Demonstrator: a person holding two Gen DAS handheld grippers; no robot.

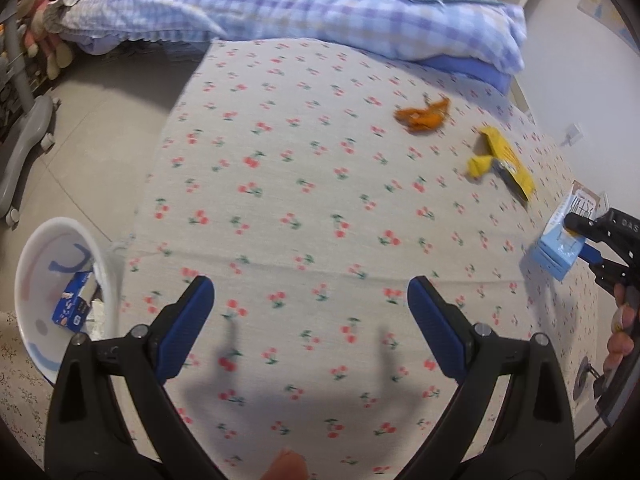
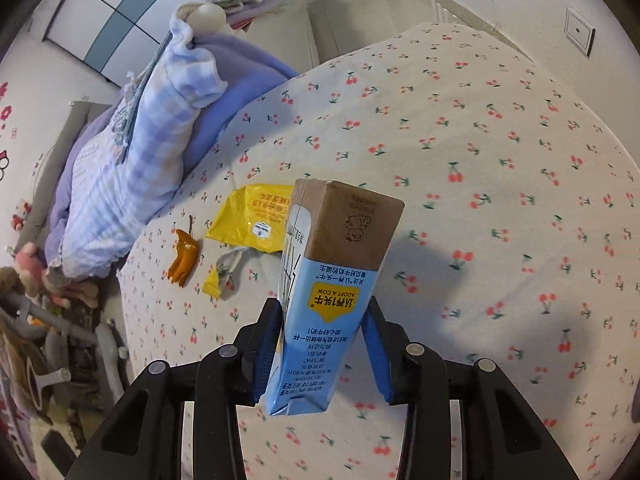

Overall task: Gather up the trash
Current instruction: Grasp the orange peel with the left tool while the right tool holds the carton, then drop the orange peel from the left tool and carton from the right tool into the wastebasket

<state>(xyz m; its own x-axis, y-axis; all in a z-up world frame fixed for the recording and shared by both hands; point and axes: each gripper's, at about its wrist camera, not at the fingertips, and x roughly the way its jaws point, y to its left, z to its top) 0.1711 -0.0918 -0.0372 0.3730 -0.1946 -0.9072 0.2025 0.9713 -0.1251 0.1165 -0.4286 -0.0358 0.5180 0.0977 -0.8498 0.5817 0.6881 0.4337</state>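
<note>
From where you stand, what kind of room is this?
Most likely a bedroom, perhaps a child's. A bed with a cherry-print sheet fills the view, a checked quilt lies bunched at its far end, and plush toys sit beside it.

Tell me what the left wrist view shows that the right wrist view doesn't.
Only the left wrist view shows the white bin on the floor beside the bed, already holding a blue packet, and the open, empty left gripper.

Only the right wrist view shows the print on the milk carton close up, and a wall socket.

Both show the right gripper shut on the carton, the orange peel, the yellow wrapper, the cherry-print bedsheet and the checked quilt.
</note>
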